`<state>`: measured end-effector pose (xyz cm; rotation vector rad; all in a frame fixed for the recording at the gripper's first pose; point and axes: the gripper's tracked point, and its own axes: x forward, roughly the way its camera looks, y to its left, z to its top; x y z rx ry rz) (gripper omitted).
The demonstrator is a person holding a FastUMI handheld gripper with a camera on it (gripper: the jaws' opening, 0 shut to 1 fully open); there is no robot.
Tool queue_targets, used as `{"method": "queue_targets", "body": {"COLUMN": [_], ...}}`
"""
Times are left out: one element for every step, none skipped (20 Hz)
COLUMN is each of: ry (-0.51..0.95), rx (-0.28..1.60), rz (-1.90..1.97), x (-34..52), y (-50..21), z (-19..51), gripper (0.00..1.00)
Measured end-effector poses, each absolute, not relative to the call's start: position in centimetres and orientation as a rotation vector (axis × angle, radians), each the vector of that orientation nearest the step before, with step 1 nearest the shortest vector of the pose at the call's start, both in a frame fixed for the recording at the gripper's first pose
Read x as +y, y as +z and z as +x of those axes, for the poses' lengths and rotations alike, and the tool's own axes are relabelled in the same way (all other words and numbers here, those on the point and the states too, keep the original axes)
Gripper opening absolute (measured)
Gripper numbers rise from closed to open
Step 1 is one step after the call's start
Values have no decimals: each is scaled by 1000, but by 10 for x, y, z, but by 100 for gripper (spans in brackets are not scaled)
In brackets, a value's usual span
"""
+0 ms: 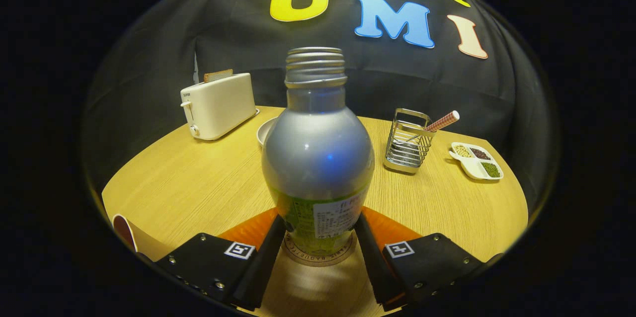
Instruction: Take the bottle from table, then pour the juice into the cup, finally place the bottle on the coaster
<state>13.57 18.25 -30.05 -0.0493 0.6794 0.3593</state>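
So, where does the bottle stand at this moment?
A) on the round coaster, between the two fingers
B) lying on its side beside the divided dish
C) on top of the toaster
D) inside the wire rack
A: the bottle stands upright on the coaster, with the gripper fingers pressed against its lower sides.

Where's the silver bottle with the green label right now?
In the gripper view the silver bottle with the green label stands upright between the gripper fingers, over the orange coaster on the round wooden table.
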Motion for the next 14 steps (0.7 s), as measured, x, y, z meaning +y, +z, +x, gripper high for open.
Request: {"method": "queue_targets", "body": {"ry": [356,353,352,355,354,352,344,342,341,339,334,320,301,289], "rx": [682,681,683,682,676,669,657,644,632,623,612,593,569,544], "rz": [-46,-47,-48,-49,-50,-54,-58,-54,-47,-41,-37,-39,-42,-39], "x": [182,181,180,180,180,179,177,177,176,176,175,171,167,165], "y": [-301,-300,-301,-299,-298,-296,-289,-283,-276,-269,-261,-251,-240,-228], "z": [135,136,135,134,134,135,134,134,132,131,127,125,123,121], "gripper": [81,81,81,81,86,92,98,98,98,98,98,97,98,98]}}
